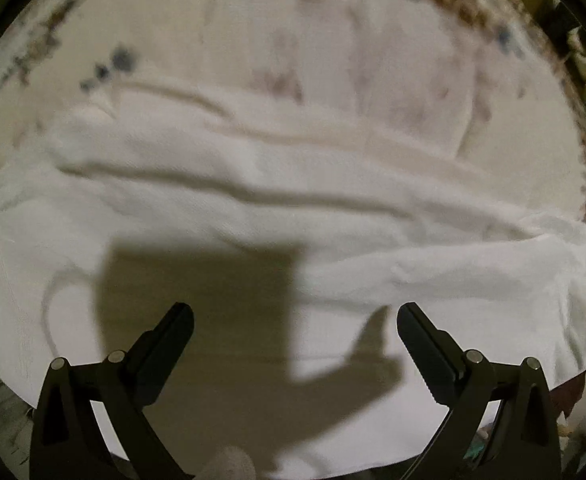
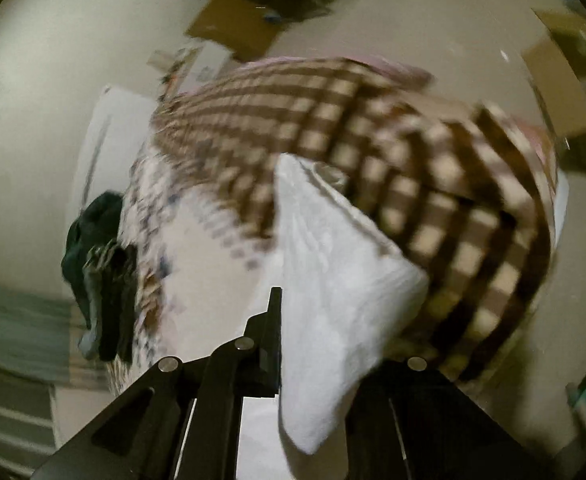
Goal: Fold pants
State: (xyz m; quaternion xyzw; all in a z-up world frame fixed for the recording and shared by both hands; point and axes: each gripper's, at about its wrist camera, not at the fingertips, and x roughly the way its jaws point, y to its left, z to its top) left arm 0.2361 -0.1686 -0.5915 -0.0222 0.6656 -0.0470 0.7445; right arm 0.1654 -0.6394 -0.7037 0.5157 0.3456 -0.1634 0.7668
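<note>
Bed [image 1: 333,40], white pants [image 1: 293,208] lengthwise left-right.

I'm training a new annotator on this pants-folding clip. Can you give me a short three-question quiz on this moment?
1. True or false: the left gripper is clamped on the white pants.
2. Which gripper holds fabric? A) left B) right C) neither
3. Fill in: behind the white pants in the right wrist view lies a brown ____ blanket.

Key:
1. False: its jaws are wide apart above the cloth.
2. B: the right gripper is shut on a fold of the pants.
3. Checked.
</note>
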